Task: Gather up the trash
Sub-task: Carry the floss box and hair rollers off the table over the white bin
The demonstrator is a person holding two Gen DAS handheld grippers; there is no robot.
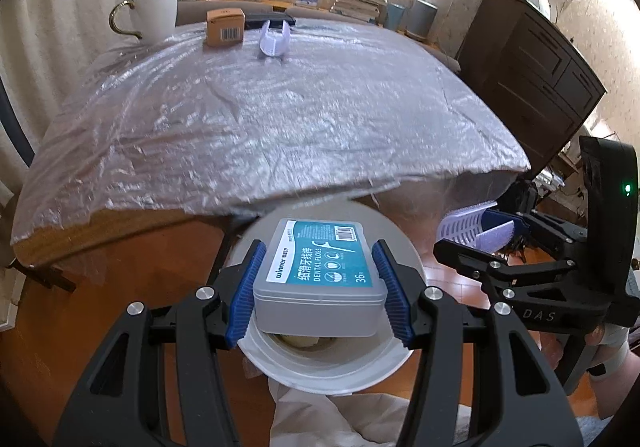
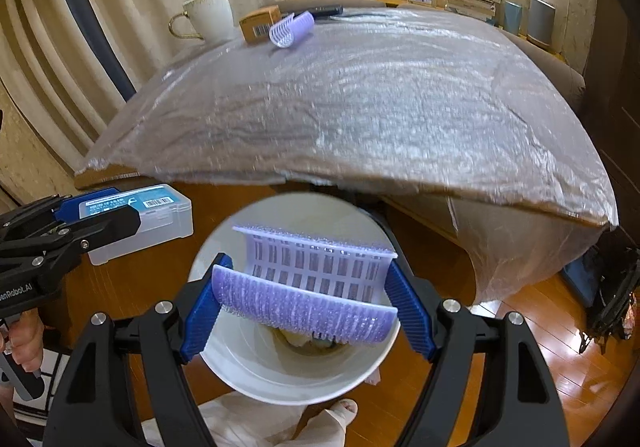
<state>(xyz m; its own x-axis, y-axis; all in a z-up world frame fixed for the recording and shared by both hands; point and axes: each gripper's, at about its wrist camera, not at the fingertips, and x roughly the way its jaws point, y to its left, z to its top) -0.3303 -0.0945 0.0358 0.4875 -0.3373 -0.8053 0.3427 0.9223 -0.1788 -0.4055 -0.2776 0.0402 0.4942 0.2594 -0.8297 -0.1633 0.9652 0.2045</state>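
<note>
In the lower centre of the left wrist view, the left gripper [image 1: 318,289] has its blue pads clamped on a clear dental floss box [image 1: 320,275], held over the white bin [image 1: 332,371], whose far rim the box hides; in the lower centre of the right wrist view, the right gripper [image 2: 306,303] grips a lilac hair roller [image 2: 316,279] by its ends above the same bin. The bin's contents are dim and hard to make out; a second roller [image 2: 289,29], a small cardboard box [image 2: 260,23] and a mug [image 2: 208,13] sit at the upper left, on the table's [image 2: 360,107] crinkled plastic cover.
</note>
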